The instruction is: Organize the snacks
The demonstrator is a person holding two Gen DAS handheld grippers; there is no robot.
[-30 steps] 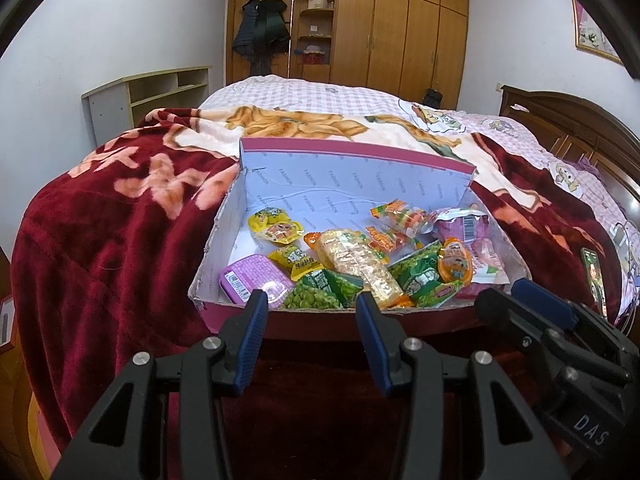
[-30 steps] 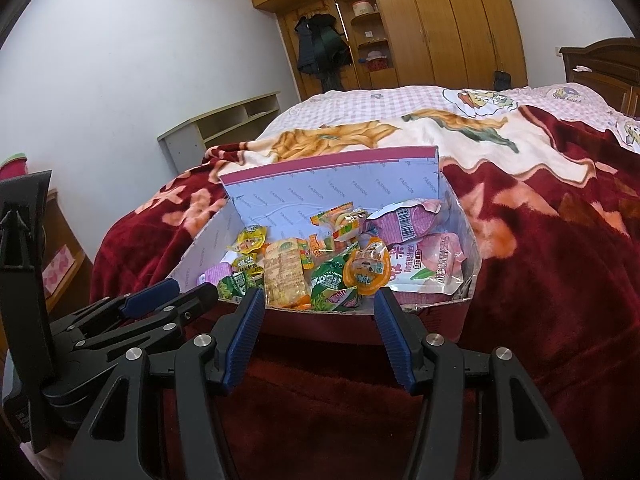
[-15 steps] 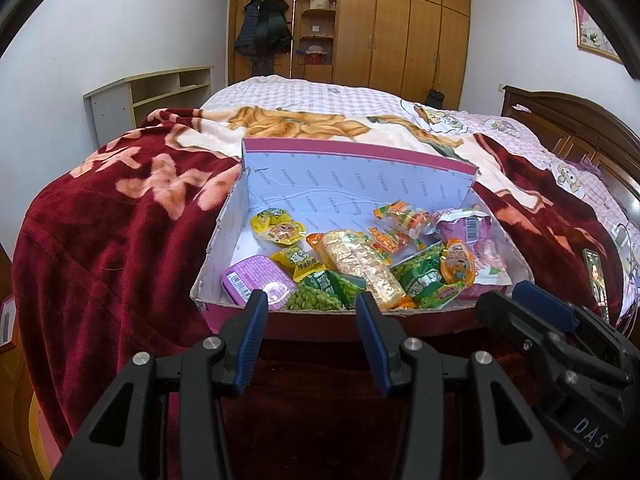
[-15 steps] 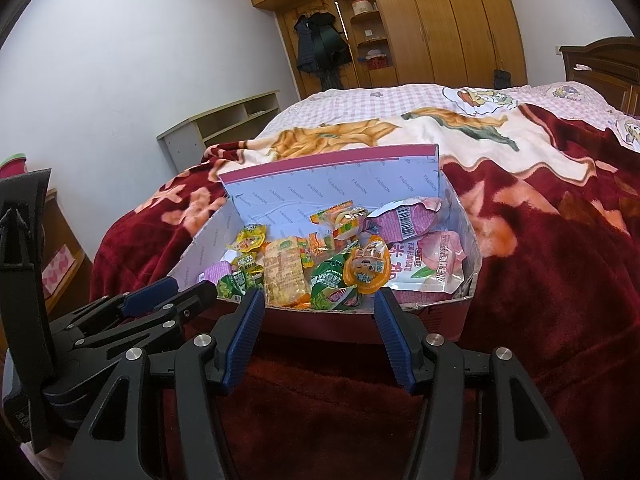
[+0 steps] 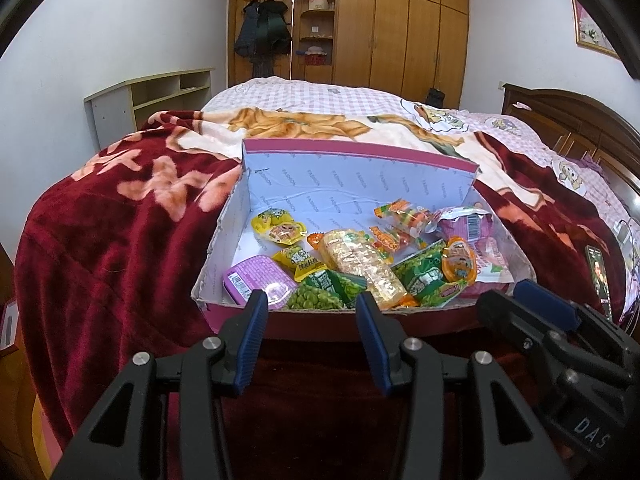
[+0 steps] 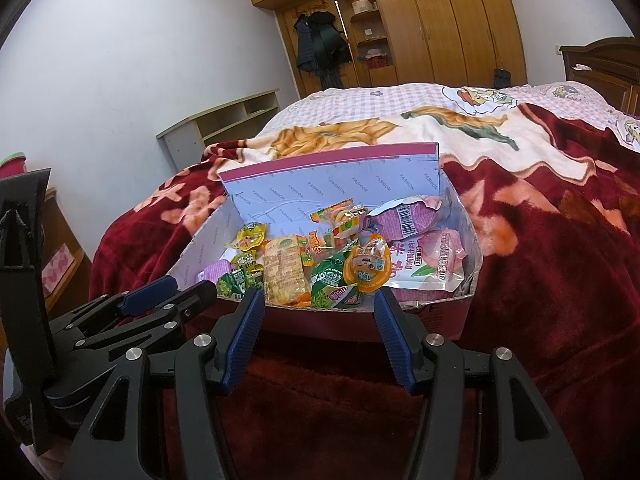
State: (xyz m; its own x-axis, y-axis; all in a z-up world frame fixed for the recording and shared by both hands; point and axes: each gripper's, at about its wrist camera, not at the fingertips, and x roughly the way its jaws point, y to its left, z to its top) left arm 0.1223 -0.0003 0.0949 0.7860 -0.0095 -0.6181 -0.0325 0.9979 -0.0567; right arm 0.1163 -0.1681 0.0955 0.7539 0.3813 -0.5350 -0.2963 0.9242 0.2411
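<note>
Edged slightly nearer the box on the bed, both hand-held grippers spread and empty; snacks jumbled inside, sorting unsettled.

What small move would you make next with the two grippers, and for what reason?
Probably none that the pictures settle. The snack packets all lie in the box on the blanket; both the left gripper and the right gripper are open and hold nothing, short of its near wall. That fits snacks waiting to be sorted or just put in.
</note>
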